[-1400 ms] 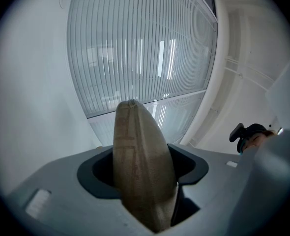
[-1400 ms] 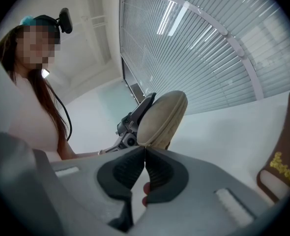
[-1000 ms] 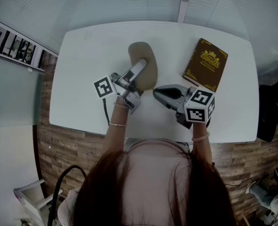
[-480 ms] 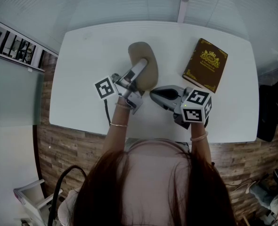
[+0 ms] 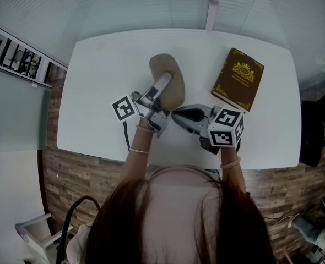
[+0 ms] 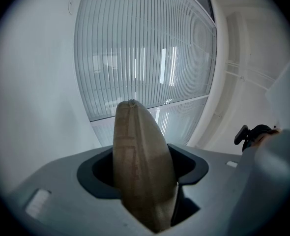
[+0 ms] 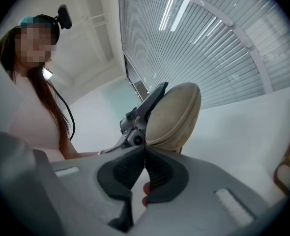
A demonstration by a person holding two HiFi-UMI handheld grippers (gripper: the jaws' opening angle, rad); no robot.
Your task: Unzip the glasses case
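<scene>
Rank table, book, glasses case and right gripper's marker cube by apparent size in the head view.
1. table
2. book
3. glasses case, close to the book and partly hidden by the left gripper: order unsure
4. marker cube on the right gripper, smallest though nearer the camera

Left tool jaws clamped on tan glasses case, one dark pad each side. Case stands edge-on, tip up. Ribbed glass panel behind.

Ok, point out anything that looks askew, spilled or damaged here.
Nothing stands out. The glasses case sits on edge, clamped in the left tongs, and looks intact; the book lies flat, nothing spilled.
</scene>
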